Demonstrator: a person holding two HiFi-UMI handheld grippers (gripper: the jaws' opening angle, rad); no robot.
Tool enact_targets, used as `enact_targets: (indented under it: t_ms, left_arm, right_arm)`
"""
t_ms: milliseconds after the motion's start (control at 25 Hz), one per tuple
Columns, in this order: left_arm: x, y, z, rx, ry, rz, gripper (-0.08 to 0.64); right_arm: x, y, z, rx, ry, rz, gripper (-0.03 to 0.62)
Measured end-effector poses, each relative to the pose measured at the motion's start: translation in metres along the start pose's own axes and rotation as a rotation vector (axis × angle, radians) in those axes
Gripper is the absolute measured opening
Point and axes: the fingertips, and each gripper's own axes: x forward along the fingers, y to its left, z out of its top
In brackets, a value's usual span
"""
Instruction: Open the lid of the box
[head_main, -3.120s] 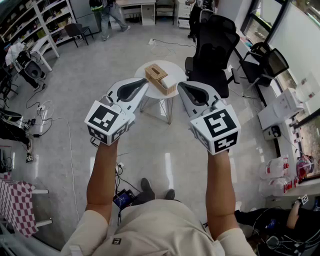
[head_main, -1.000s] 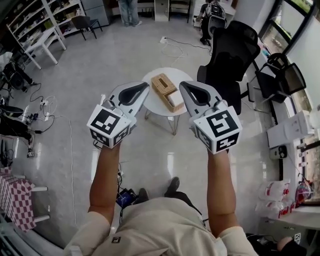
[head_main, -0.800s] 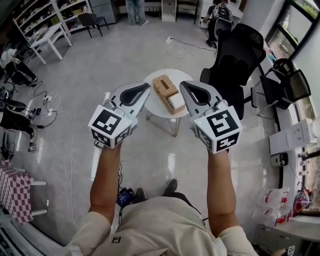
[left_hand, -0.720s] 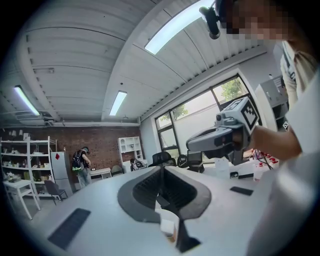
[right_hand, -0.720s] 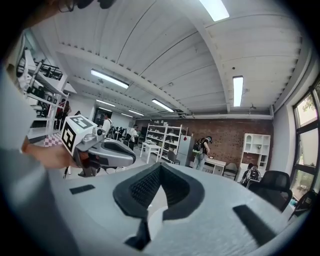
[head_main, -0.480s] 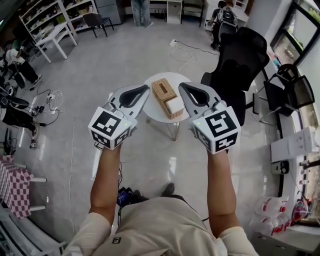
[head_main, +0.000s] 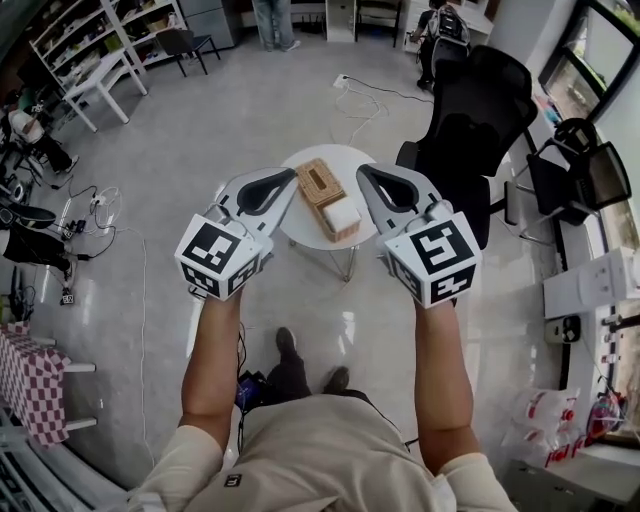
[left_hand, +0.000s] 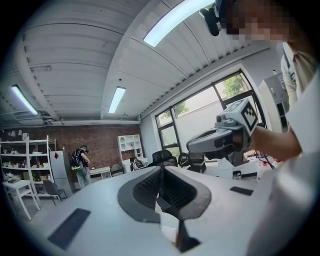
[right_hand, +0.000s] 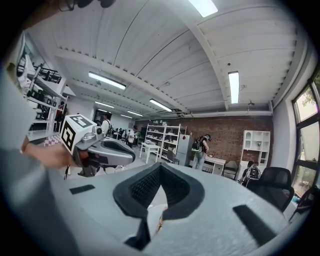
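Woven tan box (head_main: 322, 190) on round white table (head_main: 352, 160), ahead and below, centred between grippers; long axis runs far-left to near-right. Jaws of left gripper (head_main: 280, 180) and right gripper (head_main: 375, 180) together, nothing held. Neither clearly nearer.

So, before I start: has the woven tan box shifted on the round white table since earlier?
No: the woven tan box still lies across the round white table's middle; only the view changed.
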Motion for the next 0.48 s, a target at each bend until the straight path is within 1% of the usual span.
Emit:
enact_targets:
  t_ms: [280,480]
  left_arm:
    - [0.042,0.032,-0.004,-0.009,-0.035,-0.075,0.021]
    - [0.071,0.062,-0.012,-0.020,-0.041,-0.130,0.021]
  right_arm:
    - [0.030,-0.033,-0.010,0.021,0.025,-0.077,-0.006]
    - [0.061,-0.054,-0.014,0.026,0.053,-0.127,-0.006]
